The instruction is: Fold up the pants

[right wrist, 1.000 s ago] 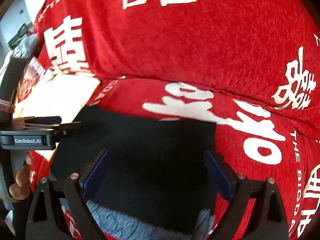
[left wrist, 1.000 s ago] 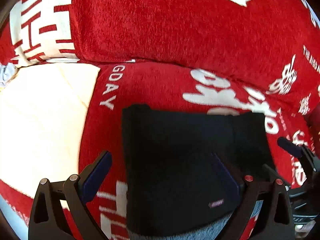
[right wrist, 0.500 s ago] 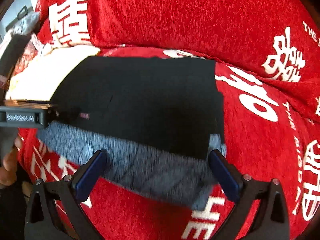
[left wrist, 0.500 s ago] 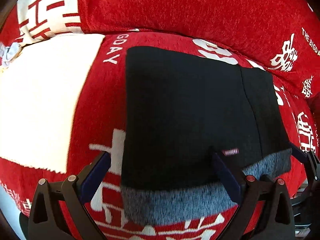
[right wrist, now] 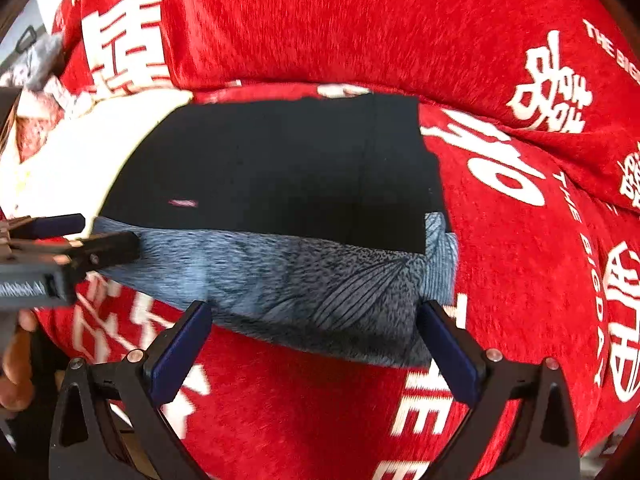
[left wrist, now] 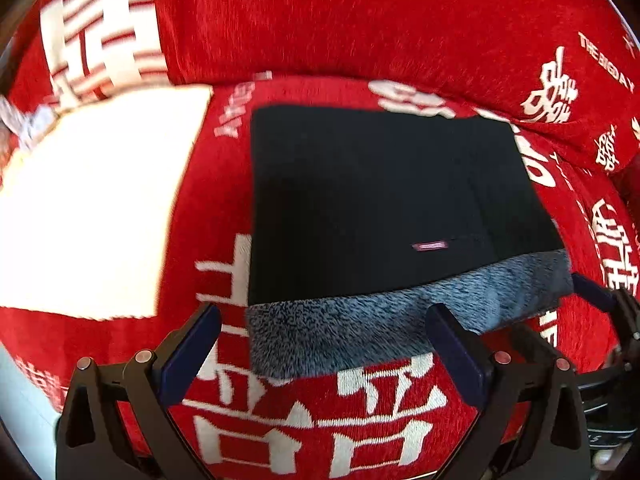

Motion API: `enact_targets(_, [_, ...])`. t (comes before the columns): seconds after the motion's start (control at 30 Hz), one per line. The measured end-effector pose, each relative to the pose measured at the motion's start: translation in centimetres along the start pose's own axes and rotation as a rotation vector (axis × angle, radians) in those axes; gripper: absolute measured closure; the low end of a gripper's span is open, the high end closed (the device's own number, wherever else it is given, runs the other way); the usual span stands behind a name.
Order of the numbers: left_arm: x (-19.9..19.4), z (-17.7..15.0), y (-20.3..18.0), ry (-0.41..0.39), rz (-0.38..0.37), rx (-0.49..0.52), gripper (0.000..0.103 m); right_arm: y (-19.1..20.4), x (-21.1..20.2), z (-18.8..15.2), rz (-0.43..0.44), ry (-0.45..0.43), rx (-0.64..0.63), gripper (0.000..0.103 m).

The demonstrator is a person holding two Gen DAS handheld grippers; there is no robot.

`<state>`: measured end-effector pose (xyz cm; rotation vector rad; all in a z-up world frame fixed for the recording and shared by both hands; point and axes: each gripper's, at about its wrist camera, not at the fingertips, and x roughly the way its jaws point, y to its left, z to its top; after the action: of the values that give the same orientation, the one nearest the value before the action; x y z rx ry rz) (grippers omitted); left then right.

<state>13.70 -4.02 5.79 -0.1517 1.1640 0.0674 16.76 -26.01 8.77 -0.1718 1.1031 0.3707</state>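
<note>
The black pants (left wrist: 372, 204) lie folded into a flat rectangle on the red sofa seat, with a grey fleecy lining (left wrist: 400, 320) showing along the near edge. They also show in the right wrist view (right wrist: 280, 168), lining (right wrist: 312, 288) toward me. My left gripper (left wrist: 324, 354) is open and empty, just short of the near edge. My right gripper (right wrist: 316, 344) is open and empty over the lining's near edge. The left gripper also shows from the side in the right wrist view (right wrist: 76, 236).
A red sofa cover (left wrist: 360, 20) with white characters lies on the seat and back cushion. A cream cloth (left wrist: 88, 200) lies left of the pants. The sofa's front edge is just below the grippers.
Both grippers have pulled back toward the sofa's front edge, away from the pants. The folded pants now lie fully in view and the grey lining strip shows.
</note>
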Motion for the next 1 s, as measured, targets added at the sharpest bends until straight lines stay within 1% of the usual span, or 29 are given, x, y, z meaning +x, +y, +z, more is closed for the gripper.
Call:
enact_targets(0.03, [-0.6,-0.1,-0.1,-0.02,0.008,-0.002,0.0,0.2,-0.9,0.1,-0.048,-0.015,0.009,0.0])
enact_targets(0.13, [-2.3,-0.6,-0.2,-0.061,0.018,-0.019,0.0,0.1,-2.5,0.1,-0.137,-0.033,0.035,0.0])
enact_targets(0.2, [-3.1,-1.2,-0.4,-0.079,0.016,-0.02,0.0,0.1,-3.0,0.0,-0.172,-0.032,0.052,0.0])
enact_targets(0.3, [-4.2,-2.2,-0.6,-0.109,-0.016,-0.006,0.0,0.2,-3.3,-0.5,-0.17,-0.025,0.077,0.0])
enact_targets(0.4, [-4.5,-2.8,-0.8,-0.146,-0.012,-0.002,0.0,0.4,-2.7,-1.0,-0.18,-0.02,0.102,0.0])
enact_targets(0.53, [-4.1,-3.1,-0.7,-0.151,0.003,-0.016,0.0,0.7,-1.9,-1.3,-0.18,-0.011,0.117,0.001])
enact_targets(0.6, [-4.1,-3.3,-0.6,-0.152,-0.003,-0.028,0.0,0.9,-1.8,-1.4,-0.177,-0.01,0.117,0.001])
enact_targets(0.7, [-4.2,-3.5,-0.5,-0.163,0.013,-0.029,0.0,1.2,-1.8,-1.4,-0.188,-0.016,0.1,0.001])
enact_targets(0.9, [-4.8,-3.7,-0.9,-0.213,0.051,0.006,0.0,1.6,-1.9,-1.3,-0.197,-0.024,0.093,0.001])
enact_targets(1.0, [-4.9,-3.8,-1.1,-0.225,0.056,0.015,0.0,1.6,-1.9,-1.3,-0.197,-0.023,0.092,0.001])
